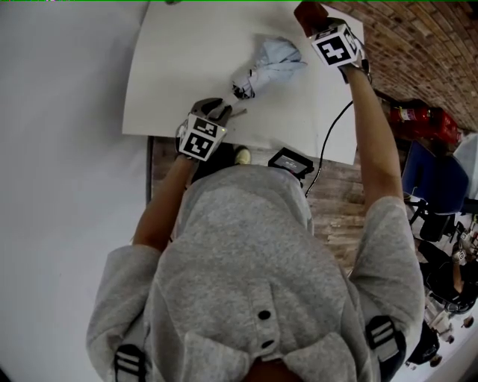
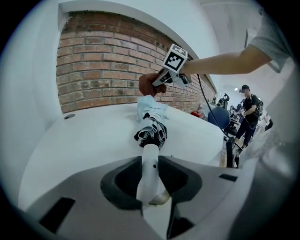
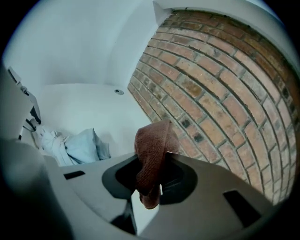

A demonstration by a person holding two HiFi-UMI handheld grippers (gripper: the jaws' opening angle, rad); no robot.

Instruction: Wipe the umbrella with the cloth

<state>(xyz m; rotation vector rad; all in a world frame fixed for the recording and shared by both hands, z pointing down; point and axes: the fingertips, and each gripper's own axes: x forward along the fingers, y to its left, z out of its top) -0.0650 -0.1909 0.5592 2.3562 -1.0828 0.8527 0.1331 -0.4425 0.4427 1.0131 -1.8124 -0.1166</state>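
Observation:
A folded pale blue umbrella (image 1: pixel 270 66) lies on the white table (image 1: pixel 172 89), its black collar and white handle (image 2: pixel 151 171) pointing at me. My left gripper (image 1: pixel 222 112) is shut on that handle at the table's near edge. My right gripper (image 1: pixel 310 16) is held above the table's far right corner, beyond the umbrella's canopy (image 3: pixel 77 145), and is shut on a reddish-brown cloth (image 3: pixel 152 157). In the left gripper view the cloth (image 2: pixel 149 84) hangs above the umbrella's far end (image 2: pixel 150 110).
A brick wall (image 3: pixel 220 89) runs along the table's right side. A black cable (image 1: pixel 328 134) trails off the right edge toward a small black device (image 1: pixel 290 161) on the wooden floor. A person (image 2: pixel 247 112) stands beyond the table, near chairs and gear.

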